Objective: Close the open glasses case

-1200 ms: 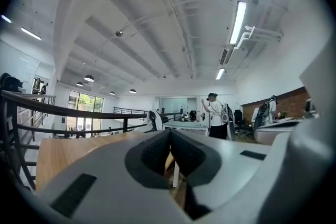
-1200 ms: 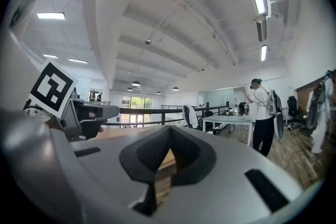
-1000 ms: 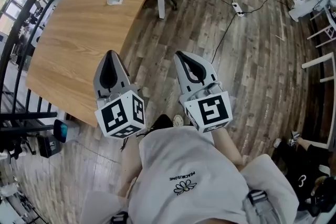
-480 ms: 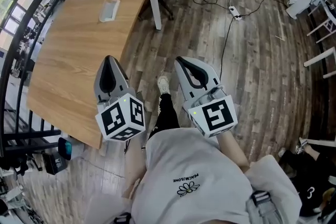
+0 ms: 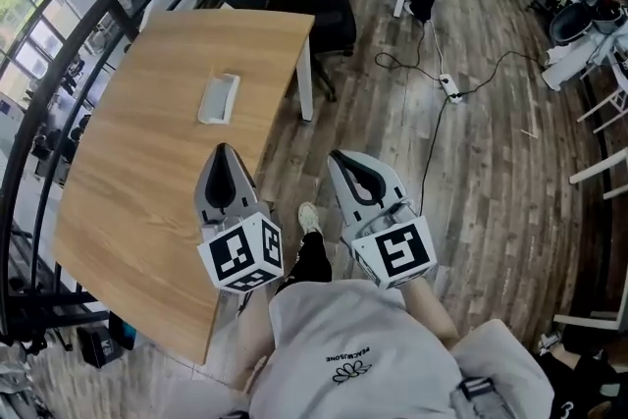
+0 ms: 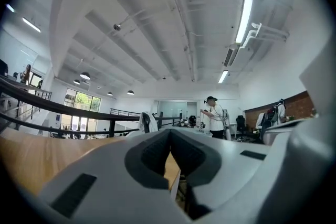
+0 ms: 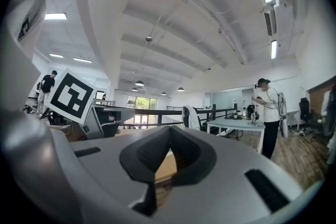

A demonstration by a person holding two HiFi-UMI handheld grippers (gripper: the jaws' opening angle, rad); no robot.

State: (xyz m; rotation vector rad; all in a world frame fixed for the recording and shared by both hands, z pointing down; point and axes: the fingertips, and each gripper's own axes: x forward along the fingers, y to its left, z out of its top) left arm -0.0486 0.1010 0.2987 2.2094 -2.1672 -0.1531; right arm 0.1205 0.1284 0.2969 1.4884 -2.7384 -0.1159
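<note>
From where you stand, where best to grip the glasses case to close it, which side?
Glasses case lies open on the table, long axis pointing away from the person. Likely best: the lid's free long edge, approached from the near side with the left gripper, which is closer. Its jaws are shut; open first. Which half is the lid: too small to tell.

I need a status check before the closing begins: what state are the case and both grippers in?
Glasses case: open, lying on the table, untouched.
Left gripper: shut, empty, short of the case.
Right gripper: shut, empty, off the table's side.
</note>
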